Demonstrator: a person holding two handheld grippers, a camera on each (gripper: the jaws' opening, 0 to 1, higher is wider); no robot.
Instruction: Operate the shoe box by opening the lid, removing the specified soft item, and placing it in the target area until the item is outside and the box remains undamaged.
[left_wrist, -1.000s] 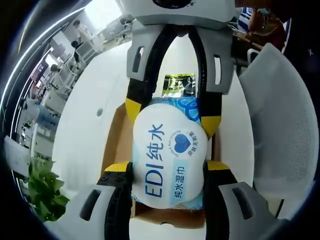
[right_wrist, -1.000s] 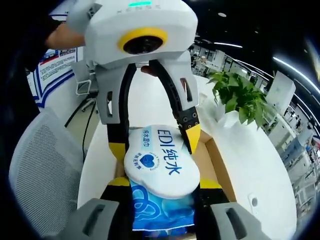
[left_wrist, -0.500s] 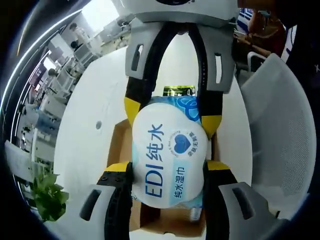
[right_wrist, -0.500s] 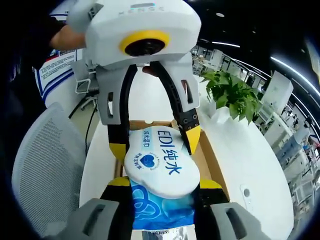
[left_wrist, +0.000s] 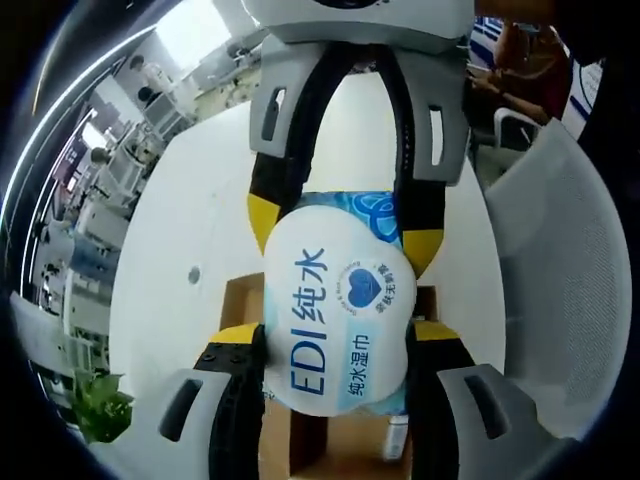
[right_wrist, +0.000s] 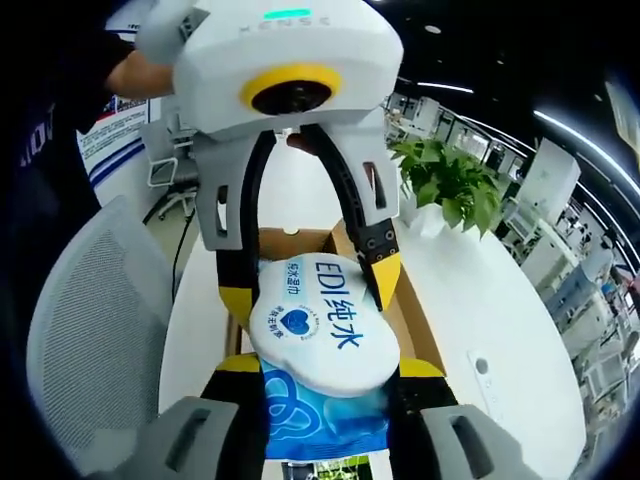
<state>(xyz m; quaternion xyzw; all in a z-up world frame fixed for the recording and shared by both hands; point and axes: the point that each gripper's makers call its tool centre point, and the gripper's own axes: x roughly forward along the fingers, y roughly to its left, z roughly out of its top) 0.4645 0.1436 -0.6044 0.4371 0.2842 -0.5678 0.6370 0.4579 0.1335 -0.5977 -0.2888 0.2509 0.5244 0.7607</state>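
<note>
**Wet-wipe pack held over the open shoe box by both grippers**

Office background: a white counter (left_wrist: 180, 230) carries the work, with a grey mesh chair (right_wrist: 90, 330) beside it and a potted plant (right_wrist: 445, 185) at upper right of the right gripper view.

Left gripper (left_wrist: 335, 345): its yellow-tipped fingers (left_wrist: 236, 336) rise from the bottom of the left gripper view and are closed on the lower sides of the wet-wipe pack (left_wrist: 338, 305). Right gripper (right_wrist: 320, 368): its fingers (right_wrist: 236, 365), at the bottom of the right gripper view, are closed on the blue end of the same pack (right_wrist: 322, 350). Each gripper enters the other's view from the top, so the two approach from opposite ends and the pack is pinched at both.

Long axis: in the left gripper view the pack runs from bottom to top of the frame, along the line joining the two grippers. Neither gripper is nearer; both already touch it.

Shoe box (left_wrist: 240, 300): its brown cardboard shows behind and below the pack at lower centre of the left gripper view, and its open walls (right_wrist: 415, 310) show around the pack at centre of the right gripper view. The pack appears lifted clear of the box, judging by the cardboard seen past its edges. Judged next requirement: carry the pack sideways, off the box outline, onto bare counter before lowering it. No marked target area can be made out.
</note>
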